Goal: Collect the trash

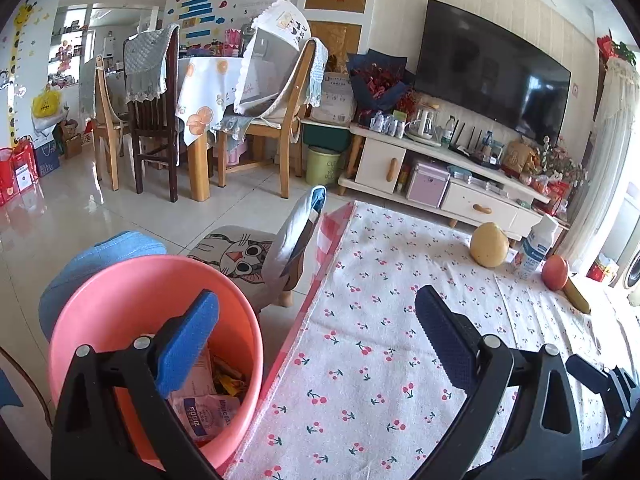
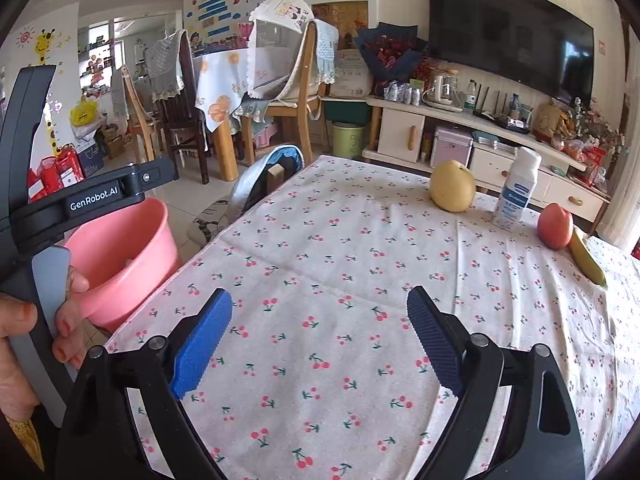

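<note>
A pink bucket (image 1: 100, 308) stands on the floor at the table's left edge, with several wrappers (image 1: 204, 404) lying inside. My left gripper (image 1: 318, 300) is open and empty, its left finger over the bucket and its right finger over the cherry-print tablecloth (image 1: 380, 340). My right gripper (image 2: 320, 296) hangs open above the cloth (image 2: 340, 240) with nothing between its fingers. The bucket (image 2: 132, 240) shows at the left of the right wrist view, behind a person's hand (image 2: 24, 344) that holds the other tool. No loose trash shows on the cloth.
At the table's far right stand a yellow round fruit (image 2: 453, 186), a white bottle (image 2: 516, 188), a red fruit (image 2: 555, 226) and a banana (image 2: 586, 258). A cat-print stool (image 1: 236, 260) sits beyond the bucket. Dining chairs, a green bin (image 1: 322, 164) and a TV stand (image 1: 472, 196) line the back.
</note>
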### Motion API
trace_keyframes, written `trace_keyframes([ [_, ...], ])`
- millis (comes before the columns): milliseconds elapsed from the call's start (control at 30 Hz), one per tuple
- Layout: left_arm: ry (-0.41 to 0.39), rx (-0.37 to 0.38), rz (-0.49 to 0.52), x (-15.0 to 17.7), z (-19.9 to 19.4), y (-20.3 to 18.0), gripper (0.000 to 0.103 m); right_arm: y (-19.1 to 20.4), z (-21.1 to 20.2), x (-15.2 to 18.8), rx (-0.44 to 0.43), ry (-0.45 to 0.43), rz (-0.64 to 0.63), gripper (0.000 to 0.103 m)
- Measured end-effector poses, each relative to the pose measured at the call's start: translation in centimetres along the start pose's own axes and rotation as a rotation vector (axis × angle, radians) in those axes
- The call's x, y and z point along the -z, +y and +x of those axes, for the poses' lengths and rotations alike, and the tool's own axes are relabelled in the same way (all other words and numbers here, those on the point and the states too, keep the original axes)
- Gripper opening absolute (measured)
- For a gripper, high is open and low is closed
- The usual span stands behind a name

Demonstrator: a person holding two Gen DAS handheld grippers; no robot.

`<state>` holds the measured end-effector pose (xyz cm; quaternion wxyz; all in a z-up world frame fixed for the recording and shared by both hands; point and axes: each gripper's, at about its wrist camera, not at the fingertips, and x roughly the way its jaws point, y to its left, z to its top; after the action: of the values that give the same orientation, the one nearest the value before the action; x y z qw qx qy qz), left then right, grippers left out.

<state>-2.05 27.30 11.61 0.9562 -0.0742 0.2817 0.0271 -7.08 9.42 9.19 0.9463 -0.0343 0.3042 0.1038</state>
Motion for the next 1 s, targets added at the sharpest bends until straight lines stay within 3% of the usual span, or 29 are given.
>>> trace_keyframes([
  [633,0.019,0.023,0.172,2.4,-1.4,-9.1,0.099,-7.6,-3.5,1.4,0.137,-0.089,0.040,0.090],
  [1000,-0.038,0.033,0.213,3.3,-4.0,-13.0,0.099,-12.2,-7.0,2.0,0.209,-0.160,0.113,0.092],
])
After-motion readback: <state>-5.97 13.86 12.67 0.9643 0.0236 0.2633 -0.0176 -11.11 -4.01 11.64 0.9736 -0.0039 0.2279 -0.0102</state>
